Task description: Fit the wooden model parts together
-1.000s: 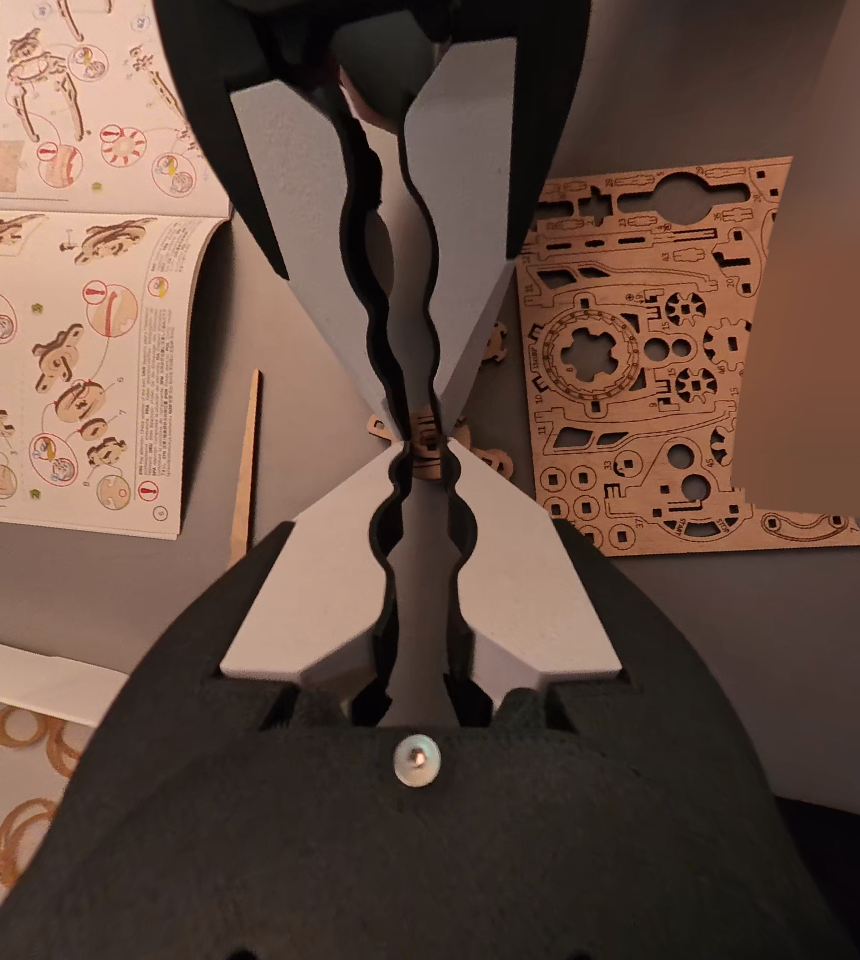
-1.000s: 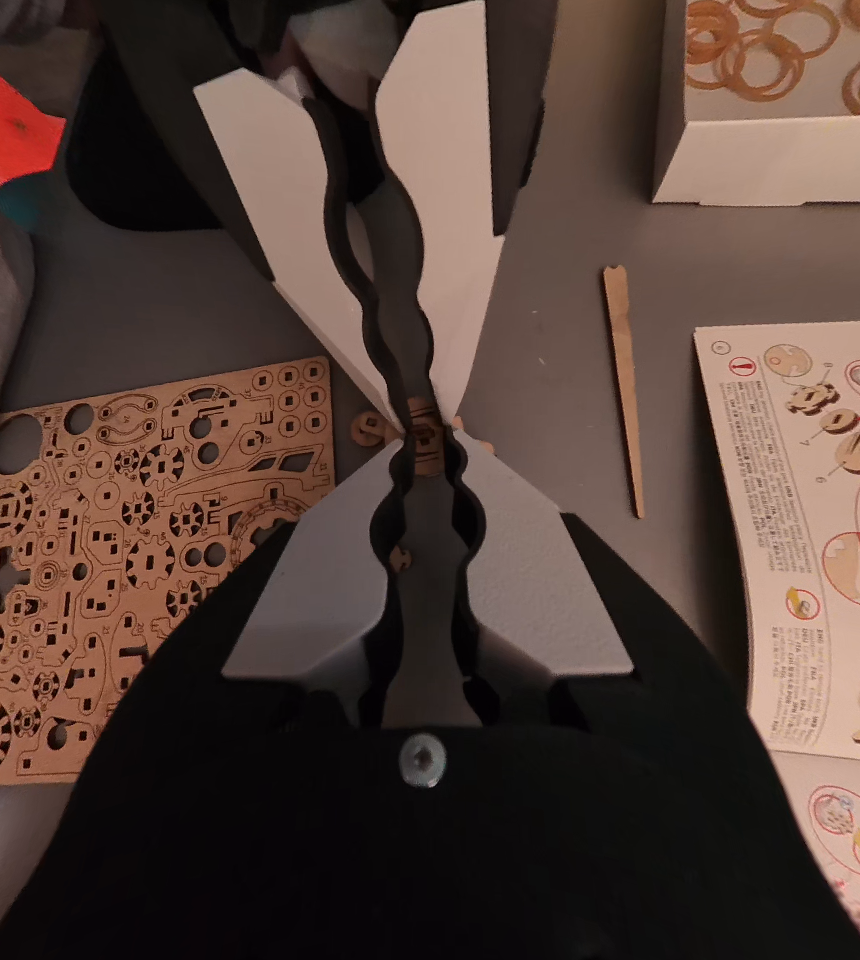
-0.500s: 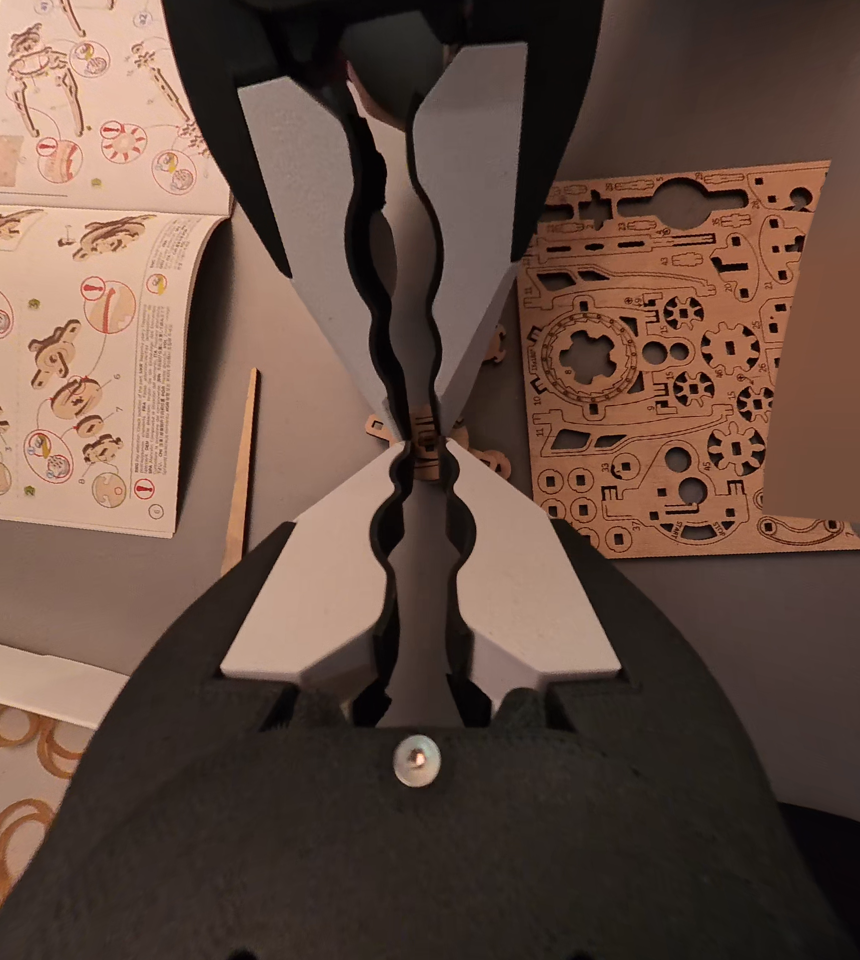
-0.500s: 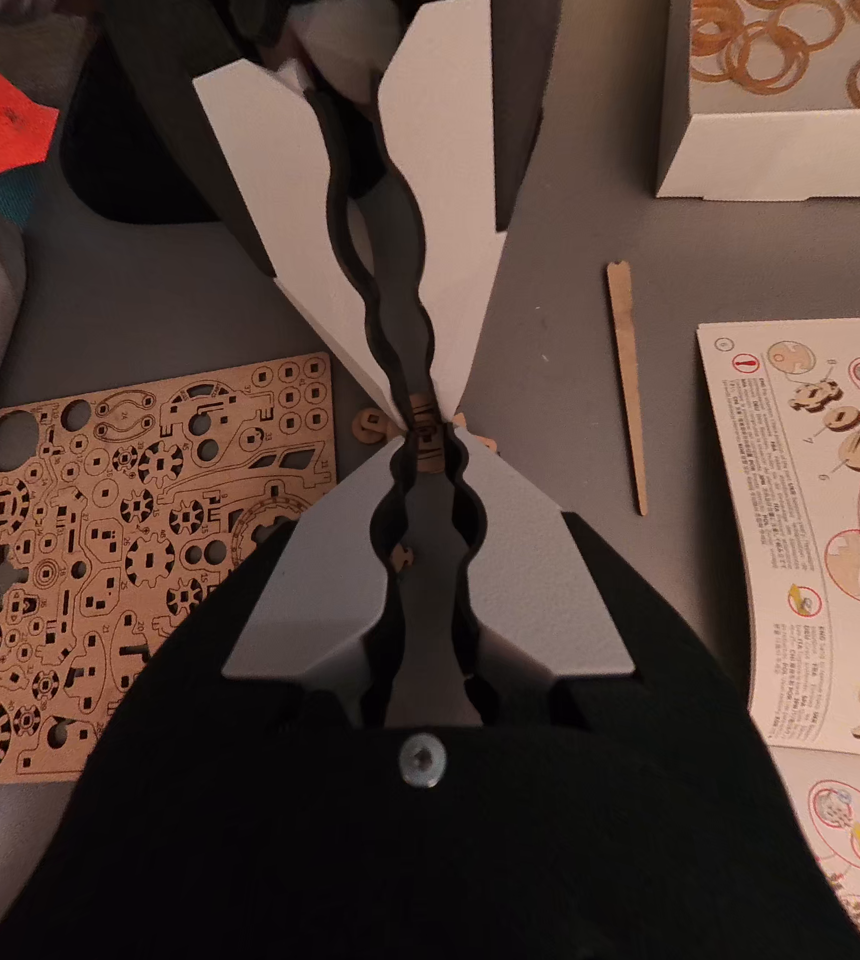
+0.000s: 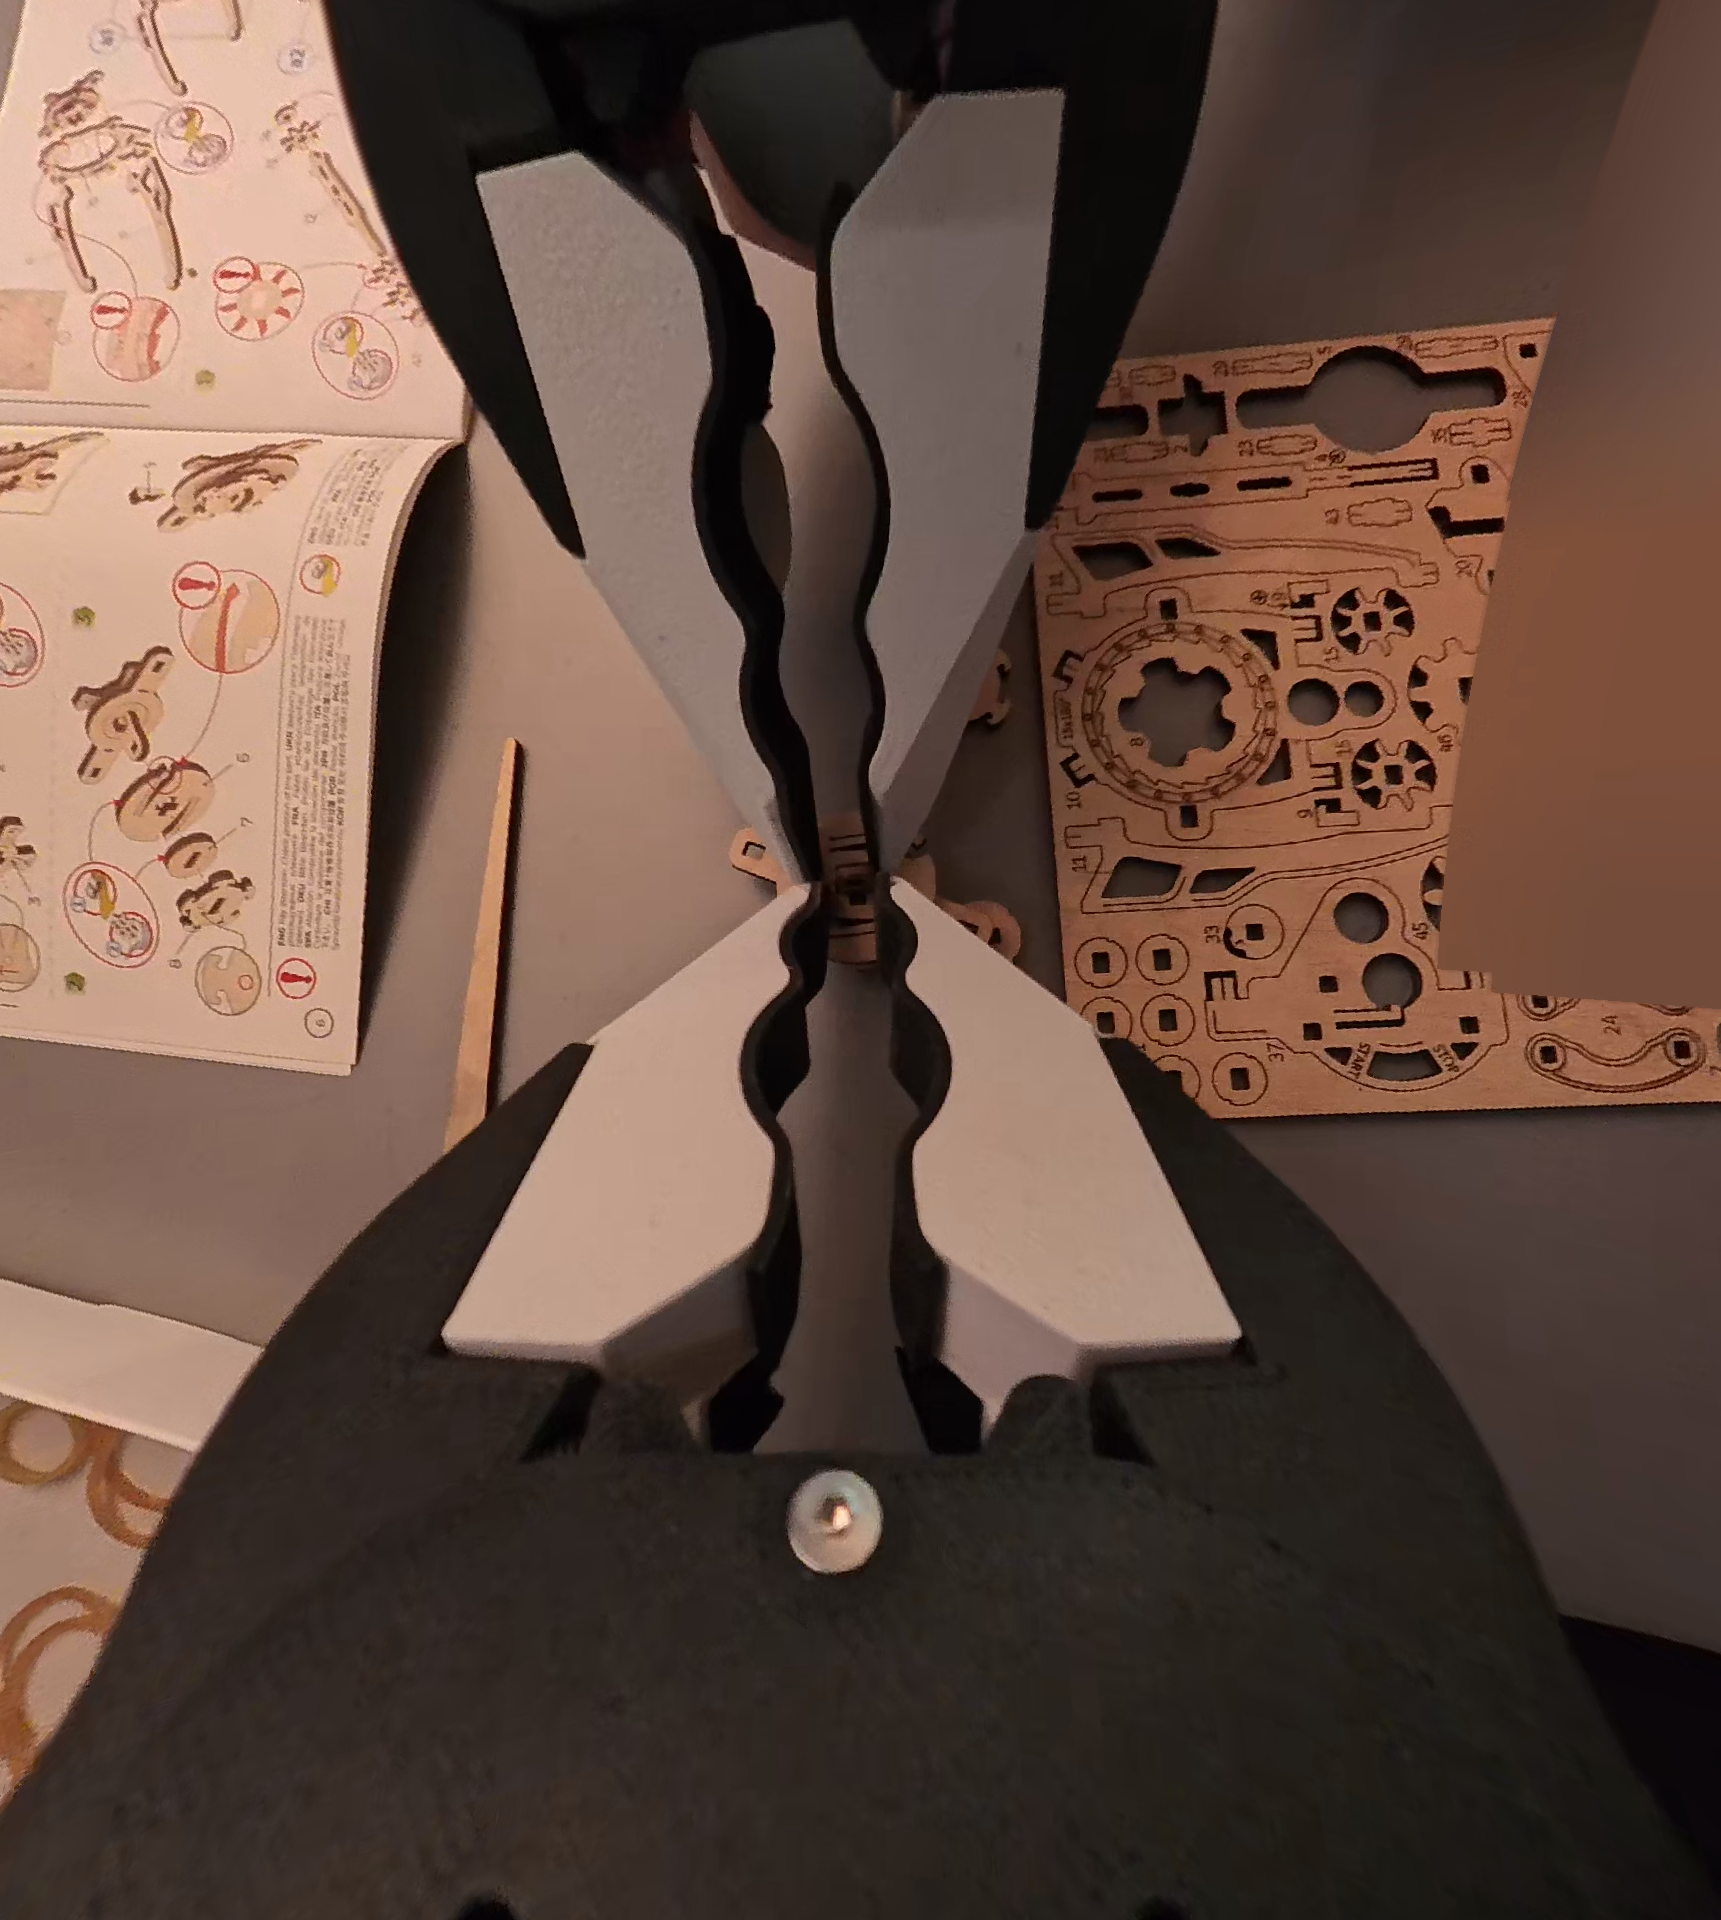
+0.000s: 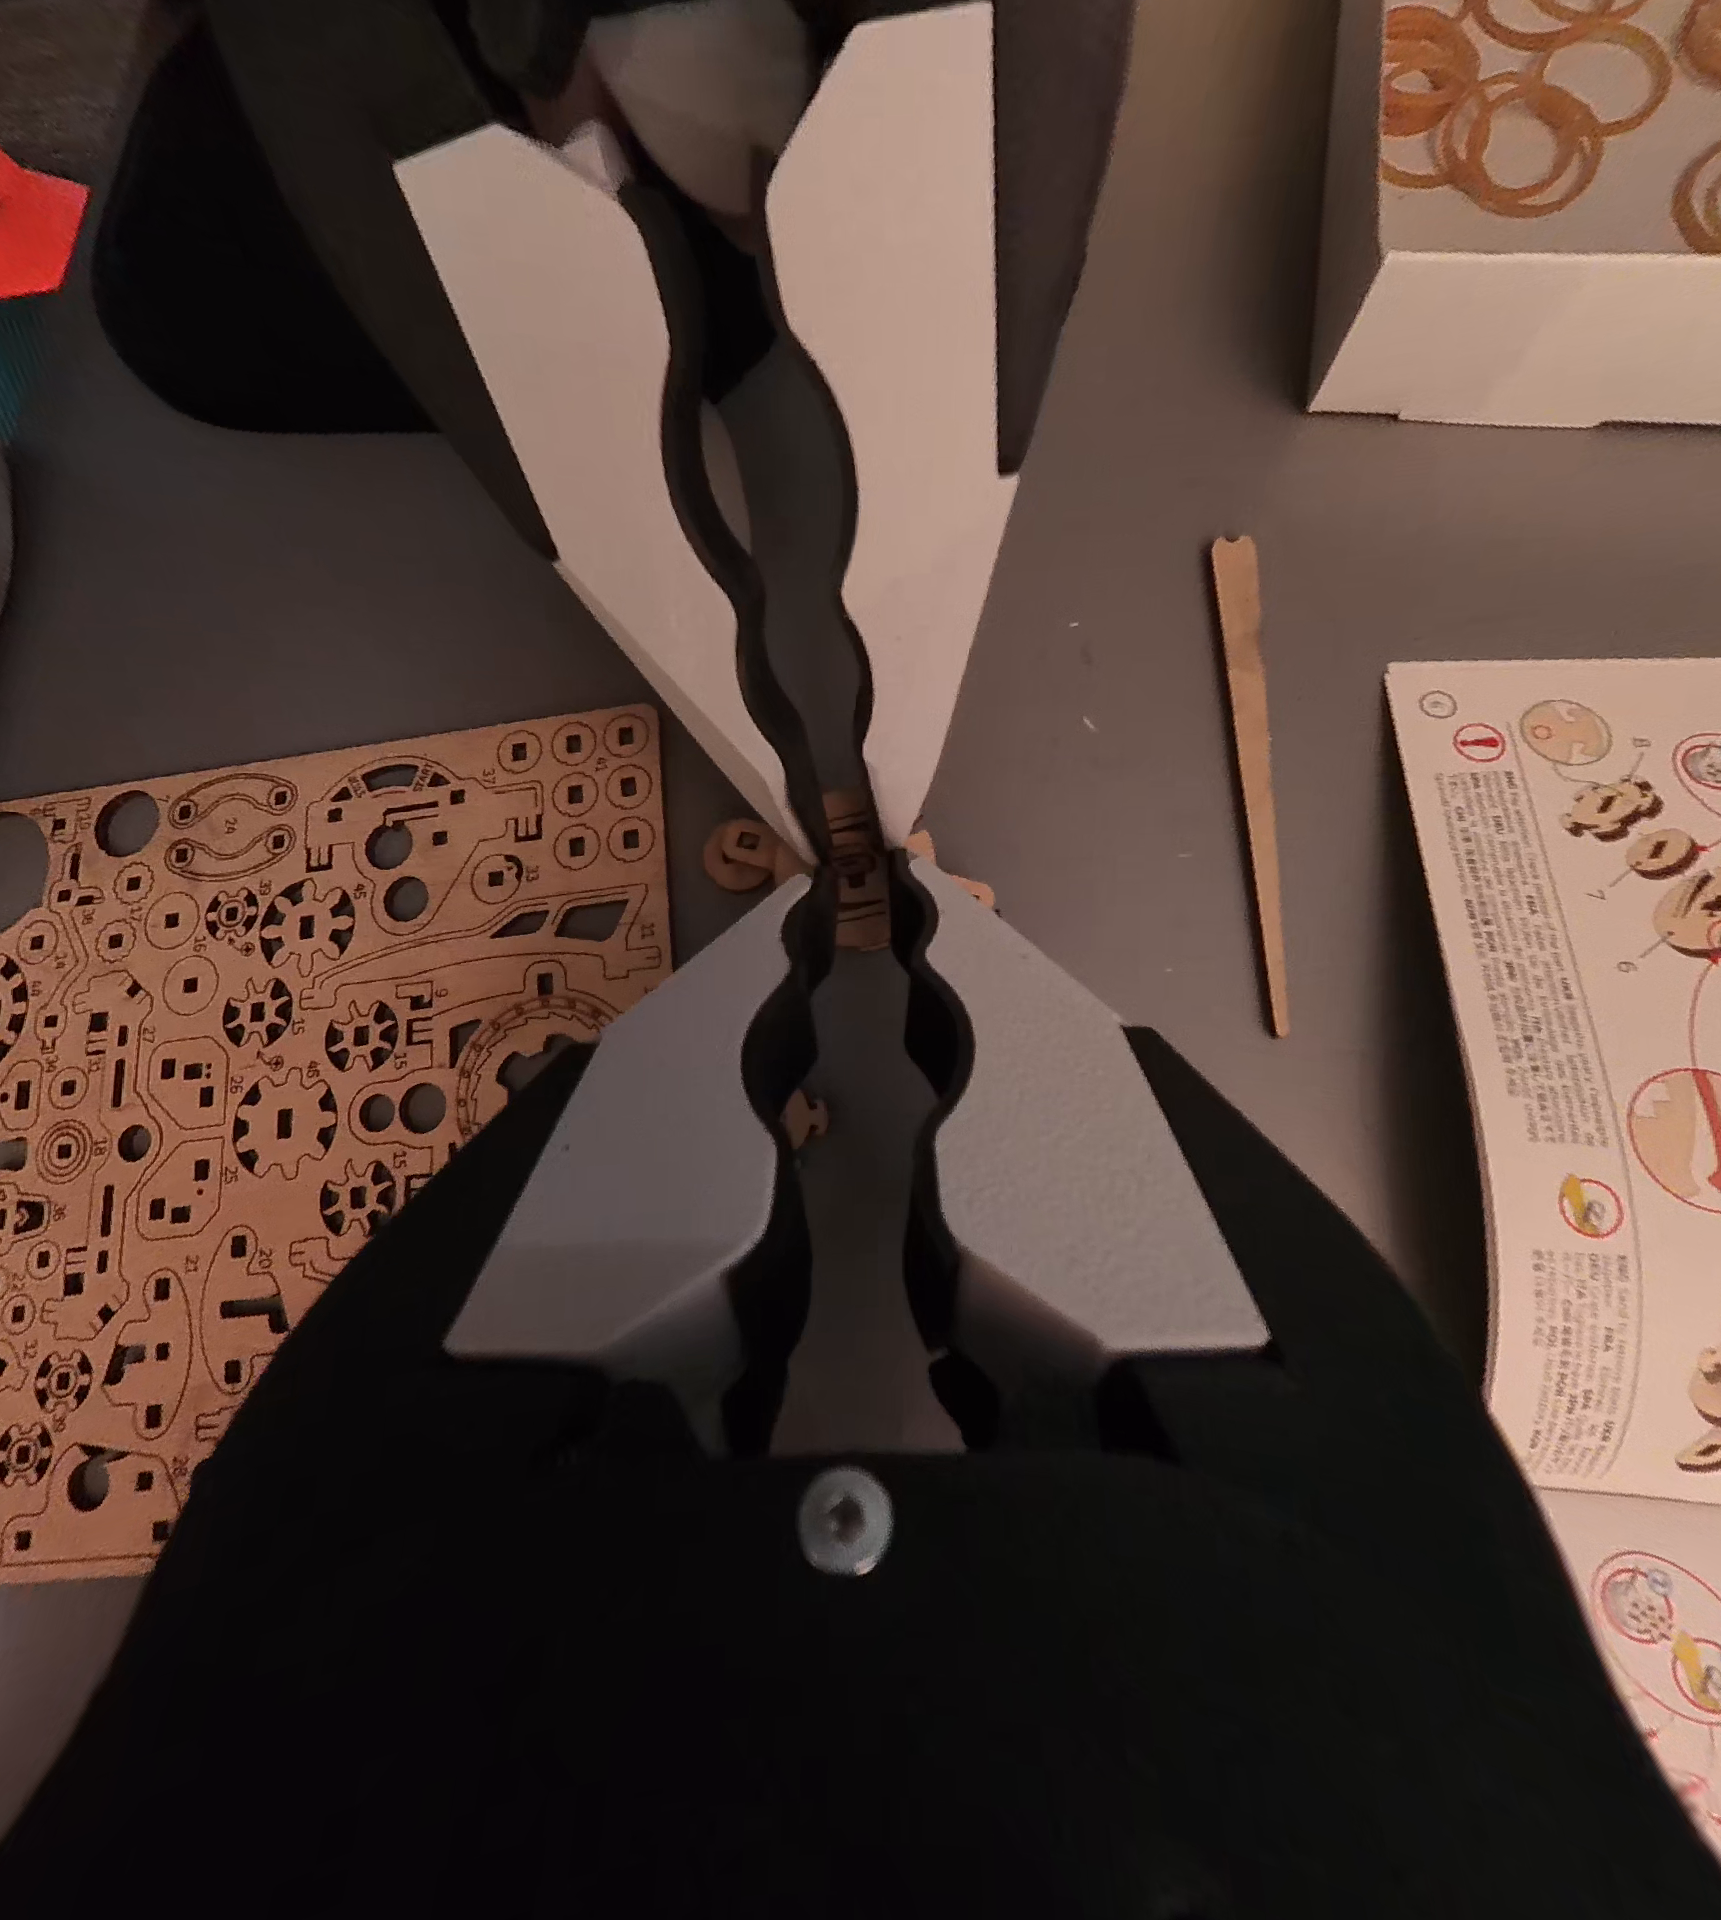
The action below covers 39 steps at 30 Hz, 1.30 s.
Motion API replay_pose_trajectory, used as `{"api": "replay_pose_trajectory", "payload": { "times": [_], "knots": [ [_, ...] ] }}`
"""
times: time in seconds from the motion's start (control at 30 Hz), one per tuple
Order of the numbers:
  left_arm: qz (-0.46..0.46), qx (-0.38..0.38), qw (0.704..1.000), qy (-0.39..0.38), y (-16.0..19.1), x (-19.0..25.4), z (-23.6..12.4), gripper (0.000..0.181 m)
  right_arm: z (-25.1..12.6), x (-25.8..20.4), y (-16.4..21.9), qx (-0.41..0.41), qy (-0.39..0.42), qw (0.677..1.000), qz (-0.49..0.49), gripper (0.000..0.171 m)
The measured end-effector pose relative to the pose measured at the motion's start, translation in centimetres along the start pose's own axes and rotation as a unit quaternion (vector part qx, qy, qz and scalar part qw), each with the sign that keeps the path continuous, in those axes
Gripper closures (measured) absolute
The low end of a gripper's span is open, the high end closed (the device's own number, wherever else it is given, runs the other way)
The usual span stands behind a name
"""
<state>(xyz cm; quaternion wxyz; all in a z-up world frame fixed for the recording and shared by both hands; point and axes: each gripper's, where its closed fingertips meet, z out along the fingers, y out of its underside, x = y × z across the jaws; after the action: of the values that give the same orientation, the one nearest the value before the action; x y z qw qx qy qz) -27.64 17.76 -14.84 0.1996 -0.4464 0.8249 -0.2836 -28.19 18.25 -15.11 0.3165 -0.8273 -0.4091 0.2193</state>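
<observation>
My left gripper and my right gripper meet tip to tip above the grey table. Both are shut on a small light wooden model part, which also shows in the right wrist view. I cannot tell whether it is one piece or two pieces pressed together. In the left wrist view the right gripper comes down from the top. Small loose wooden pieces lie on the table under the tips, and they also show in the right wrist view.
A plywood sheet of cut-out parts lies on one side. An open instruction booklet and a thin wooden stick lie on the other. A white box of tan rings stands beyond the booklet. My two grippers' fingertips are within a few centimetres of each other. The thin wooden stick is about 7 cm from both grippers' fingertips. It turns up in the right wrist view as well.
Both grippers stay tip to tip on the wooden part. The pair has shifted only slightly over the table.
</observation>
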Motion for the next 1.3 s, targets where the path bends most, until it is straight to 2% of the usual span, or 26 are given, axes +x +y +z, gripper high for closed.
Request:
{"api": "replay_pose_trajectory", "payload": {
  "times": [0.03, 0.1, 0.23, 0.3, 0.47, 0.6, 0.8, 0.97, 1.13, 1.3],
  "knots": [
    [0.005, -0.001, 1.0, 0.0, 0.0, 0.0, 0.0, 0.174, 0.0, 0.0, -0.1, 0.004, 0.001, 1.0, -0.004, 0.156],
    [0.01, 0.001, 1.0, 0.007, 0.0, 0.0, 0.0, 0.175, 0.0, 0.1, -0.2, 0.003, -0.007, 1.0, 0.013, 0.158],
    [-0.018, 0.0, 0.999, 0.049, 0.0, 0.3, -0.2, 0.176, -0.1, -0.1, -0.3, -0.001, 0.0, 1.0, -0.024, 0.159],
    [-0.02, -0.005, 0.999, 0.045, 0.1, -0.2, -0.6, 0.176, -0.3, 0.3, -0.2, -0.002, 0.008, 1.0, -0.022, 0.159],
    [-0.026, 0.022, 0.998, 0.059, -1.3, 0.4, -2.3, 0.179, -1.3, 0.7, -0.8, 0.032, -0.015, 0.999, 0.0, 0.165],
    [-0.01, -0.011, 1.0, 0.023, -0.2, -0.3, -1.2, 0.179, -1.4, 0.5, -0.5, 0.026, -0.021, 0.999, -0.016, 0.165],
    [-0.035, -0.01, 0.998, 0.055, 0.2, 0.4, -0.4, 0.176, -0.6, -0.2, -0.7, 0.03, -0.029, 0.999, -0.016, 0.161],
    [-0.039, -0.007, 0.998, 0.051, 0.0, 0.5, 0.0, 0.176, -0.2, -0.5, -0.2, 0.025, -0.051, 0.998, 0.007, 0.164],
    [-0.016, -0.01, 0.999, 0.038, 0.1, 0.4, 0.0, 0.177, -0.9, 0.0, -0.6, 0.032, -0.035, 0.999, -0.001, 0.167],
    [-0.013, -0.004, 0.999, 0.036, -0.1, 0.4, 0.0, 0.176, -0.6, -0.3, 0.2, 0.016, -0.054, 0.998, 0.021, 0.165]
  ]
}}
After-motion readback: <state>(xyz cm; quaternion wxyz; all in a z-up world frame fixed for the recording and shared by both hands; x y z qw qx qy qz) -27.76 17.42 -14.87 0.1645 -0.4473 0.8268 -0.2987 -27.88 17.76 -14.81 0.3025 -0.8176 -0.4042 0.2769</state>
